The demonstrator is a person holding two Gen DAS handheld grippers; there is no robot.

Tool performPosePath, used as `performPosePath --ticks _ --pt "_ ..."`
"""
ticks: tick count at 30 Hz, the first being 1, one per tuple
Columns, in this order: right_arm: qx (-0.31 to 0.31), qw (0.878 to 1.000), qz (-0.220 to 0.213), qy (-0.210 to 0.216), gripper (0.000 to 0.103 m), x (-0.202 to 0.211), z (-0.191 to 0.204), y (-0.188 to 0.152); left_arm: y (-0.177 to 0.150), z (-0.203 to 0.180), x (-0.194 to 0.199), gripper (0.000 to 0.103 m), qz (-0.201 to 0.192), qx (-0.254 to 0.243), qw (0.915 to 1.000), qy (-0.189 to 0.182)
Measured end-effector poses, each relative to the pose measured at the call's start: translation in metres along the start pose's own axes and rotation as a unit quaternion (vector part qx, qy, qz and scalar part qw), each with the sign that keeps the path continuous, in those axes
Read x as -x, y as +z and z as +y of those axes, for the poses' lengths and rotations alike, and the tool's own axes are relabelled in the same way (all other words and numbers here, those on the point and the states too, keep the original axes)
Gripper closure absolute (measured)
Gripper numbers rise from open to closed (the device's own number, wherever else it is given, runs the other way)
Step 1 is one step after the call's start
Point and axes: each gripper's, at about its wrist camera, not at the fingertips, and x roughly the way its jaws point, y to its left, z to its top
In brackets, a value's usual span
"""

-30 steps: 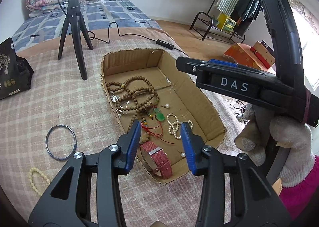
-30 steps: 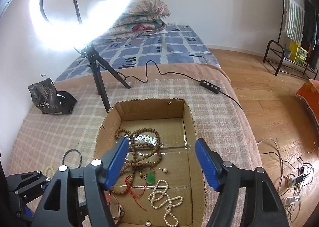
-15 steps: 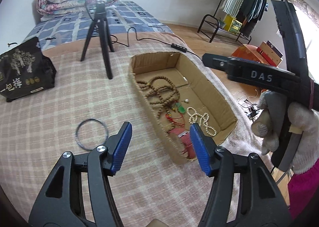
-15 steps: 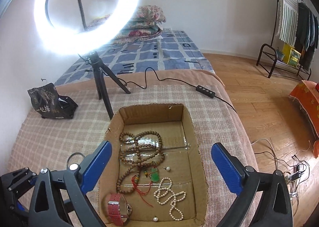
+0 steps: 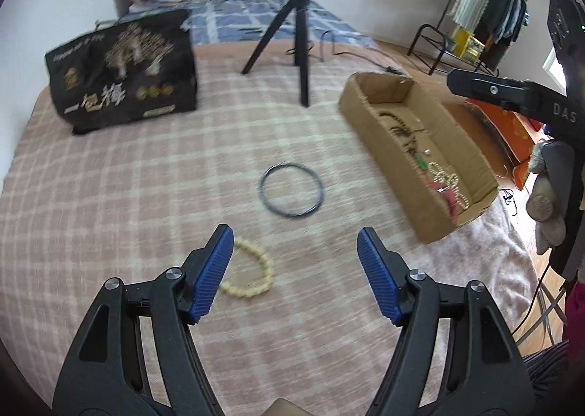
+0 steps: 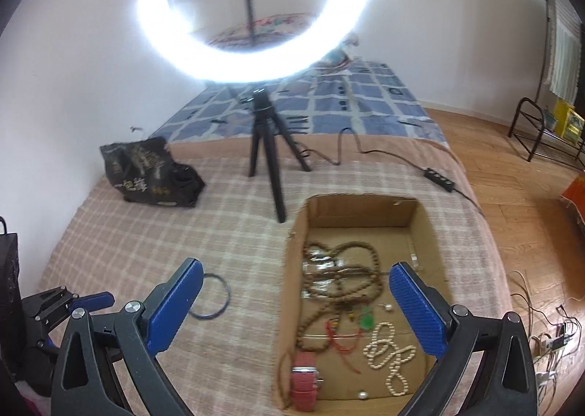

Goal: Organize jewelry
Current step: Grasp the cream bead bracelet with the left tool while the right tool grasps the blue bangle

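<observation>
A cardboard box [image 6: 365, 209] lies on the checked blanket and holds brown bead strands [image 6: 343, 269], a white pearl string [image 6: 389, 350], a red watch [image 6: 304, 379] and a green pendant [image 6: 366, 321]. The box also shows in the left wrist view [image 5: 384, 130]. On the blanket outside it lie a dark metal bangle [image 5: 291, 192] and a cream bead bracelet [image 5: 252, 275]. My left gripper [image 5: 294, 258] is open and empty, hovering above the bracelet and bangle. My right gripper [image 6: 296, 291] is open and empty above the box's left wall.
A ring light on a black tripod [image 6: 265, 145] stands behind the box, with its cable and switch [image 6: 438, 178] trailing right. A black printed bag [image 5: 124, 68] sits at the back left. The bed edge and wooden floor [image 6: 530, 203] lie to the right.
My left gripper has swung left from over the box to over the bangle and cream bracelet, opening wider. My right gripper has opened wider and lifted back from the box.
</observation>
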Motion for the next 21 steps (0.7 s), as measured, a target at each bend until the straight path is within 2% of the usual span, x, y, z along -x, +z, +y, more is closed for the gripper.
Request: performPosePath --ticks 8,15,21 --pt "0.04 0.998 0.041 0.026 0.0 -0.04 0.046 -0.012 -0.023 0.024 -0.021 0.031 0.03 -0.004 0.9993 0.022" --pt "0.061 0.994 0.082 0.034 0.0 -0.076 0.068 -0.022 -0.033 0.038 -0.037 0.031 0.044 0.023 0.9985 0.023" --pt "0.064 0.992 0.105 0.026 0.011 -0.1 0.074 -0.028 -0.036 0.053 -0.046 0.031 0.044 0.061 0.9967 0.031"
